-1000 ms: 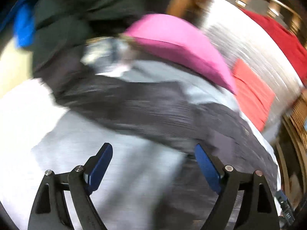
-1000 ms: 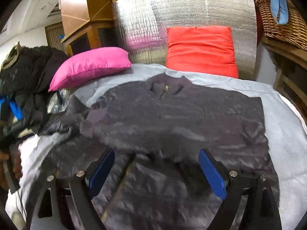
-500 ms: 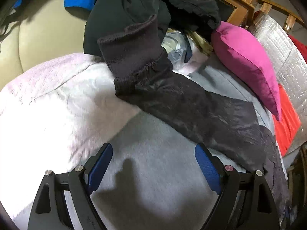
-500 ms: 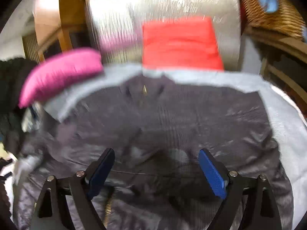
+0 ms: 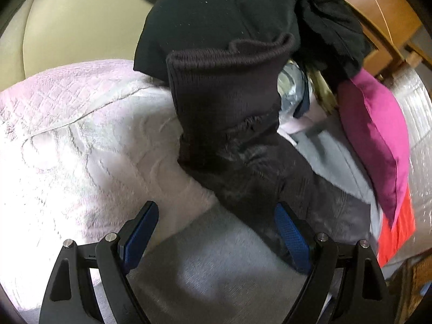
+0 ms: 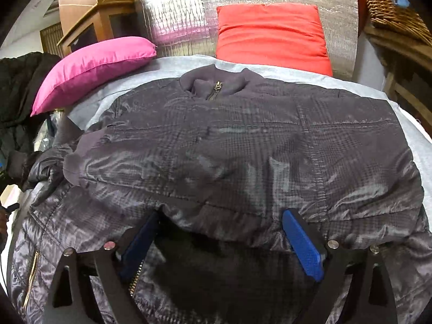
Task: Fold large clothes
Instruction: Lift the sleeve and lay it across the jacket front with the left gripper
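Note:
A dark grey padded jacket [image 6: 243, 148] lies spread on the bed, zip collar [image 6: 216, 86] at the far side. In the right wrist view my right gripper [image 6: 221, 216] is open at a folded edge of the jacket near its hem. The fabric drapes over the tip of its left finger, and the right finger [image 6: 302, 243] rests on the cloth. In the left wrist view the jacket's sleeve [image 5: 243, 148] runs up to a ribbed cuff [image 5: 224, 81]. My left gripper [image 5: 216, 210] stands open just short of the sleeve, right finger [image 5: 291, 237] beside the cloth, nothing held.
A pile of black clothes [image 5: 229, 8] sits behind the cuff. A pink pillow [image 6: 91, 64] and a red pillow [image 6: 272, 32] lean at the head, against a silver foil panel [image 6: 183, 13]. A wicker basket [image 6: 391, 8] stands at right, a pale quilted bedspread [image 5: 67, 135] at left.
The left gripper swung from the jacket body to the sleeve and came closer to the cuff. The right gripper sank onto the jacket, whose fold now covers its left fingertip.

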Demonstrator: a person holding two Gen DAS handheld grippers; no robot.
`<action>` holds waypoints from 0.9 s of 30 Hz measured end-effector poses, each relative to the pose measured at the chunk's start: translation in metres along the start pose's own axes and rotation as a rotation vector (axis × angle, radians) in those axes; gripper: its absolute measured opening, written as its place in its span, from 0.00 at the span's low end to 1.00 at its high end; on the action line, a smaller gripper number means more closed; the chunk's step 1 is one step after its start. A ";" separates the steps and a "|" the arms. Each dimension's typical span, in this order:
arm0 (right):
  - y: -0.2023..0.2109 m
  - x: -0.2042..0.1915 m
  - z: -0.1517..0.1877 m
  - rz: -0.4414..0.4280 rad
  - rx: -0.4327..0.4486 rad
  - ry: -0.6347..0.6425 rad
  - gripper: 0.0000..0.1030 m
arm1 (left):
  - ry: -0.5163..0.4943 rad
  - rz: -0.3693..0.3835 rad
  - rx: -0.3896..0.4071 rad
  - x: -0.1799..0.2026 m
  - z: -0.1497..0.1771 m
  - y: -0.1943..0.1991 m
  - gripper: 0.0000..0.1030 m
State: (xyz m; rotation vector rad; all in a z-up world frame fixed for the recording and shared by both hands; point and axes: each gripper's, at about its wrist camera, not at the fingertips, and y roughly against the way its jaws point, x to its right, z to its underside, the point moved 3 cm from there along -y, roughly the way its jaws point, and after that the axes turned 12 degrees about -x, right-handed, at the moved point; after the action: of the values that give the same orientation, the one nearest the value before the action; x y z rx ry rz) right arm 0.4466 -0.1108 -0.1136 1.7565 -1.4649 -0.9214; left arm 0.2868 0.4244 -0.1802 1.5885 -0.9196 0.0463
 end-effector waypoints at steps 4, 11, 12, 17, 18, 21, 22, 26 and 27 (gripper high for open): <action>-0.003 0.001 -0.004 -0.012 0.007 -0.004 0.92 | 0.036 0.007 0.006 -0.001 -0.009 -0.003 0.85; -0.006 -0.007 -0.001 0.064 0.008 0.034 0.92 | 0.047 -0.027 0.027 0.003 -0.026 -0.011 0.65; -0.006 -0.008 -0.001 0.069 0.010 0.037 0.92 | 0.039 -0.054 0.017 0.003 -0.029 -0.015 0.33; -0.006 -0.006 -0.001 0.058 0.013 0.030 0.92 | 0.039 -0.122 -0.014 0.003 -0.042 -0.023 0.06; -0.006 -0.006 -0.001 0.055 0.013 0.029 0.92 | 0.029 -0.125 -0.008 0.006 -0.044 -0.020 0.05; -0.005 -0.006 -0.001 0.053 0.014 0.028 0.92 | -0.028 -0.139 0.049 0.020 -0.047 0.000 0.04; -0.005 -0.006 -0.001 0.054 0.015 0.028 0.92 | -0.057 -0.144 0.077 0.026 -0.046 0.010 0.04; -0.005 -0.007 -0.001 0.058 0.017 0.031 0.92 | -0.307 -0.165 0.254 0.089 -0.028 0.063 0.02; -0.005 -0.007 -0.001 0.058 0.018 0.031 0.92 | -0.381 -0.162 0.298 0.110 -0.019 0.076 0.01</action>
State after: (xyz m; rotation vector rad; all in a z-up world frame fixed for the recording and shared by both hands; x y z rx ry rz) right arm 0.4494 -0.1031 -0.1167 1.7244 -1.5005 -0.8505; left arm 0.3271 0.3870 -0.0568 1.9874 -1.1099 -0.2522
